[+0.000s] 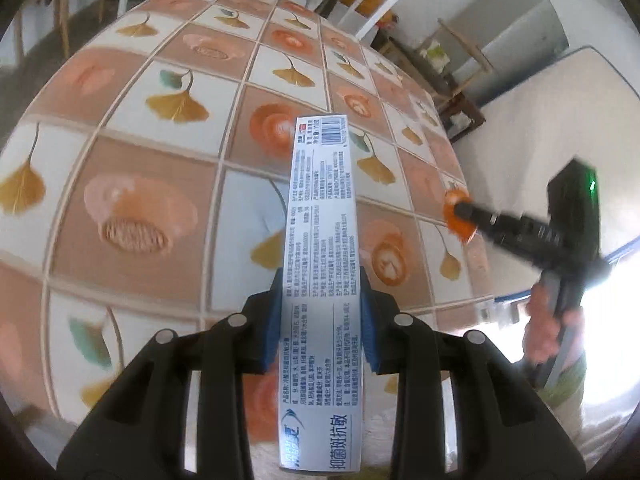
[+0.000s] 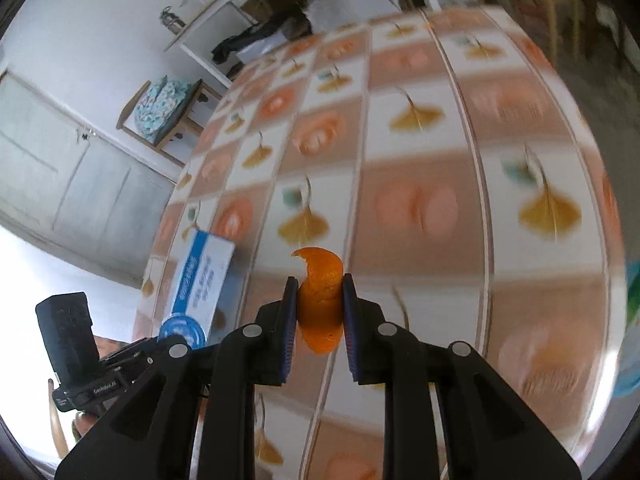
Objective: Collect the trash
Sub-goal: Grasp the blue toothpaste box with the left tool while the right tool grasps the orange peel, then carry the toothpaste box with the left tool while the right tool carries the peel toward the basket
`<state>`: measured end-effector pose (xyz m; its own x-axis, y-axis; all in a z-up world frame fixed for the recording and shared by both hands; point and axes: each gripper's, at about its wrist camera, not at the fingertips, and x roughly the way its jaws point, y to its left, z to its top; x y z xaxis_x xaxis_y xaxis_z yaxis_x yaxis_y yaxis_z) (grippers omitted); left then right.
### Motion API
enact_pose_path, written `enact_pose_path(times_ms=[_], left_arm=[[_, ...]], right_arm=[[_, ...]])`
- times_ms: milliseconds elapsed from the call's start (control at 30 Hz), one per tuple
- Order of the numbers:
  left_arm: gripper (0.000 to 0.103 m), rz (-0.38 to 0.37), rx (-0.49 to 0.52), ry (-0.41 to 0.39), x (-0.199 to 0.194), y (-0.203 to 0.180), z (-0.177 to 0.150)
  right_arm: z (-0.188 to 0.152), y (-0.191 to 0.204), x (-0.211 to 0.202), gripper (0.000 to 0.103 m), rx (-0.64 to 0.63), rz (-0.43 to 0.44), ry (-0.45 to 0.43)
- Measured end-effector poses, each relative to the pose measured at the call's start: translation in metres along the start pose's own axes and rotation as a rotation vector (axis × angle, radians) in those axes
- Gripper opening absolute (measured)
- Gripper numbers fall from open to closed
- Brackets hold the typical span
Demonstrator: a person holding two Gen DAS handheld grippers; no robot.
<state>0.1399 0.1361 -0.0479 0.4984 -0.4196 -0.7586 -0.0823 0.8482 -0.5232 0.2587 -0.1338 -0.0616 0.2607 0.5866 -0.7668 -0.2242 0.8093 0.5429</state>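
Note:
My left gripper [image 1: 320, 292] is shut on a long white and blue toothpaste box [image 1: 322, 248], which it holds lengthwise above the table. The box [image 2: 202, 276] also shows in the right wrist view, at the left. My right gripper [image 2: 320, 296] is shut on a curled piece of orange peel [image 2: 320, 300] above the table. In the left wrist view the right gripper [image 1: 466, 210] is at the table's right edge with the orange peel [image 1: 460, 220] at its tip.
The table [image 1: 132, 216] wears a cloth with ginkgo leaves and orange flowers. A white mattress [image 1: 540, 128] lies right of it. Chairs and shelves [image 2: 168, 112] stand beyond the table. A teal thing [image 2: 632, 300] shows at the right edge.

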Motion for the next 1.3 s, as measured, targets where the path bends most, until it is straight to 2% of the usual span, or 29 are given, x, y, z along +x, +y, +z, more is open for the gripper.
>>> enact_pose_path(times_ms=[200, 567, 1000, 1300], left_arm=[[0.031, -0.041, -0.017, -0.068, -0.015, -0.006, -0.014], [0.031, -0.136, -0.028, -0.139, -0.043, -0.01, -0.024], [0.031, -0.18, 0.0, -0.205, -0.071, -0.018, -0.022], [0.031, -0.208, 0.063, -0.221, -0.079, -0.045, -0.016]], right_arm=[[-0.022, -0.01, 0.0, 0.021, 0.086, 0.03, 0.042], [-0.033, 0.02, -0.032, 0.021, 0.058, 0.009, -0.019], [-0.038, 0.038, -0.053, 0.021, 0.033, 0.019, -0.051], [-0.041, 0.033, -0.082, 0.021, 0.039, 0.051, -0.119]])
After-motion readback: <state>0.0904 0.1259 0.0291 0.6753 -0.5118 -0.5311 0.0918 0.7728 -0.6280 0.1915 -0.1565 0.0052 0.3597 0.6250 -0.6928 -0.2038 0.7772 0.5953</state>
